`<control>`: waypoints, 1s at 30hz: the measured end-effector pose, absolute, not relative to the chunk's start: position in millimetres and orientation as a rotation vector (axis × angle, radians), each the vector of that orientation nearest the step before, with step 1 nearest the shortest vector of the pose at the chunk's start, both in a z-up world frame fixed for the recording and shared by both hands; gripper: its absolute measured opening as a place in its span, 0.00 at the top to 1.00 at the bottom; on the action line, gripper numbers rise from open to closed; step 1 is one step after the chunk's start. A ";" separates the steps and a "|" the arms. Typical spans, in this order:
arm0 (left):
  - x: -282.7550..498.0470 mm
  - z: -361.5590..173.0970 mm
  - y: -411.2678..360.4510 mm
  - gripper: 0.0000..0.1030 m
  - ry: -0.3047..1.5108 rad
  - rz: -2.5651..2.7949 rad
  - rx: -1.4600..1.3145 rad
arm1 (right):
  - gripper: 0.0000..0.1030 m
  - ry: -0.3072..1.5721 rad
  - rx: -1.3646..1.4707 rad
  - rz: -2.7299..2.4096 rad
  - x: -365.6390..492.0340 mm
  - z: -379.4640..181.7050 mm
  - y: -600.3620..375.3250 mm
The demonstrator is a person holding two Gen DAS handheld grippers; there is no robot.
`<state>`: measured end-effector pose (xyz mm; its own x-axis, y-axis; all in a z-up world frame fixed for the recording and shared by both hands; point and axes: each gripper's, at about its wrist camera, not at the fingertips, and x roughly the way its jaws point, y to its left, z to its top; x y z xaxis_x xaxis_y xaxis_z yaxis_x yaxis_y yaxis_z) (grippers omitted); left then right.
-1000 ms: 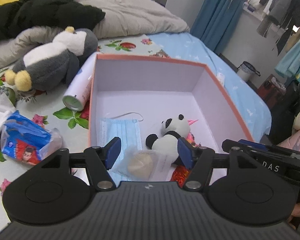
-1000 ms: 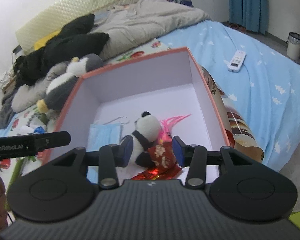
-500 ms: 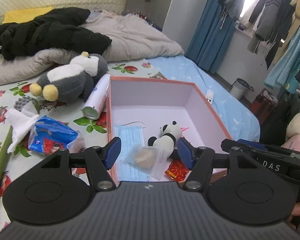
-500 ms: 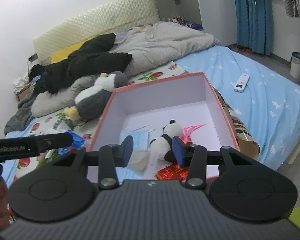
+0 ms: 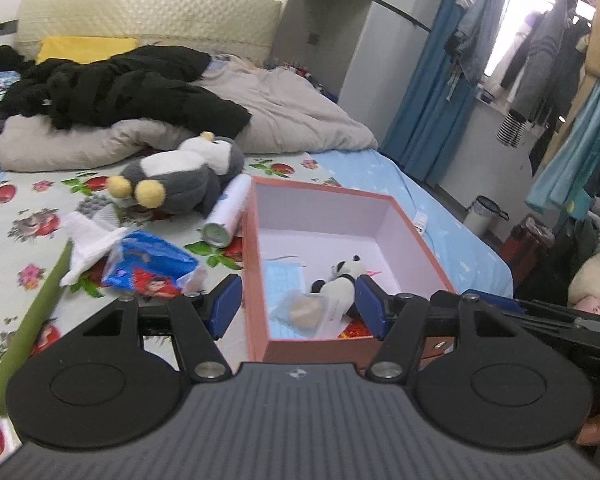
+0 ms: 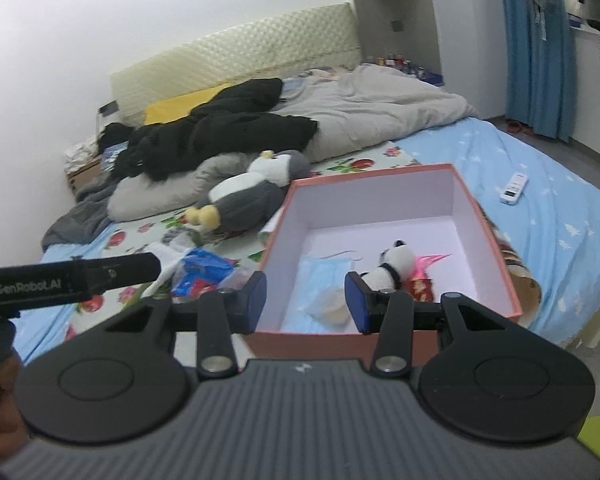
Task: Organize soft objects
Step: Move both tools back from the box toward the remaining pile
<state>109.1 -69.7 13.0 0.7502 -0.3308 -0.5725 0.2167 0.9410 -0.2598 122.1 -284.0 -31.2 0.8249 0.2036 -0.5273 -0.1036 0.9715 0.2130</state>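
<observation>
An open pink box (image 5: 416, 236) (image 6: 496, 248) sits on the bed. Inside lie a small panda plush (image 5: 342, 278) (image 6: 392, 264), a blue face mask (image 5: 278, 280) (image 6: 320, 276), a clear bag with a beige puff (image 5: 304, 312) (image 6: 332, 304) and red packets (image 6: 420, 288). A big grey penguin plush (image 5: 176, 180) (image 6: 248, 196) lies on the sheet left of the box. My left gripper (image 5: 298, 306) and right gripper (image 6: 306, 298) are both open and empty, held back from the box's near edge.
A white spray can (image 5: 226, 216) lies beside the box. A blue tissue pack (image 5: 148, 264) (image 6: 204, 268) and white tissue (image 5: 88, 240) lie on the floral sheet. A black garment (image 5: 112, 88) and grey duvet (image 5: 300, 116) lie behind. A remote (image 6: 514, 188) lies on the blue sheet.
Both grippers have pulled back and up from over the box, so it looks smaller and further off. Both stay open and empty. The things in the box have not moved.
</observation>
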 end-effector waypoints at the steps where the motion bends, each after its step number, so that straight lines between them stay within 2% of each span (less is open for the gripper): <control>1: 103.7 13.2 -64.8 0.34 0.655 -0.294 -0.186 | 0.55 0.574 0.172 0.175 118.0 -31.3 -279.0; 21: -4.7 21.9 34.1 0.32 0.562 -0.060 -0.222 | 0.55 0.557 0.058 0.396 88.7 -31.9 -197.9; 30: -19.6 7.6 61.1 0.31 0.586 0.014 -0.261 | 0.55 0.578 0.036 0.487 82.8 -41.6 -168.5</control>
<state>-19.6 61.1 7.6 0.8339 -0.0608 -0.5485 -0.0871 0.9670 -0.2396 82.8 -168.5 -41.6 0.7275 0.4517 -0.5164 -0.4319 0.8864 0.1668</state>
